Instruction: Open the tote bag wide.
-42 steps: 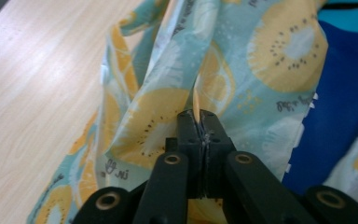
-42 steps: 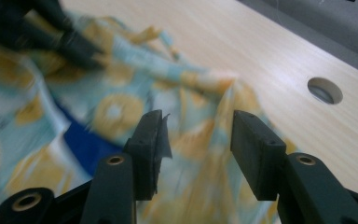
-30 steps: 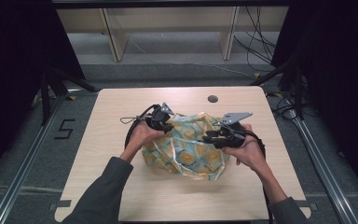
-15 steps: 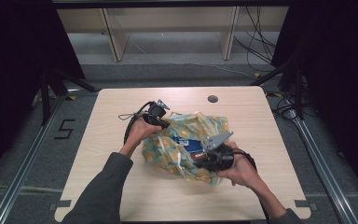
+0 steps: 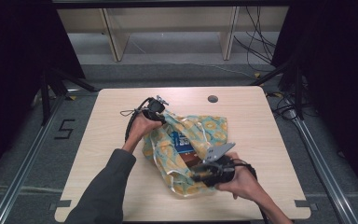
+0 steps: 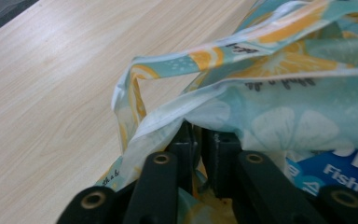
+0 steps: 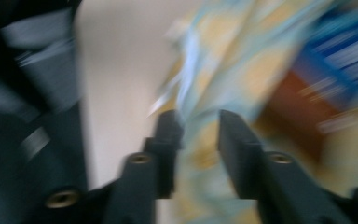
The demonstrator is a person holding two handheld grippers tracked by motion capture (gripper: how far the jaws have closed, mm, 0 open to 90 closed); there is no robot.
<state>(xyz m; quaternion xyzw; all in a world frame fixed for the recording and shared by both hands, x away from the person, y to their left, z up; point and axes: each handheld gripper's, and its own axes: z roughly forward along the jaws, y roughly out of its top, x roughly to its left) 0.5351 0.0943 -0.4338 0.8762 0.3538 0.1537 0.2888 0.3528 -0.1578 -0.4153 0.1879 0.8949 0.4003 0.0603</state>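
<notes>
Patterned bag [image 5: 193, 144] lying mid-table [image 5: 112, 140], its rim pinched between the closed jaws of the left gripper [image 6: 198, 140], while the right gripper [image 7: 198, 126] (view blurred) spreads its jaws astride the near rim

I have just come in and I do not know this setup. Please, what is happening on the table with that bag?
A person at a light wooden table works on a teal fabric bag with an orange-slice print, holding a gripper in each hand. The left gripper is shut on the bag's rim at the far end. The right gripper is at the near end with its jaws apart around the fabric; its view is blurred. The bag lies open, and a blue printed package shows inside.
</notes>
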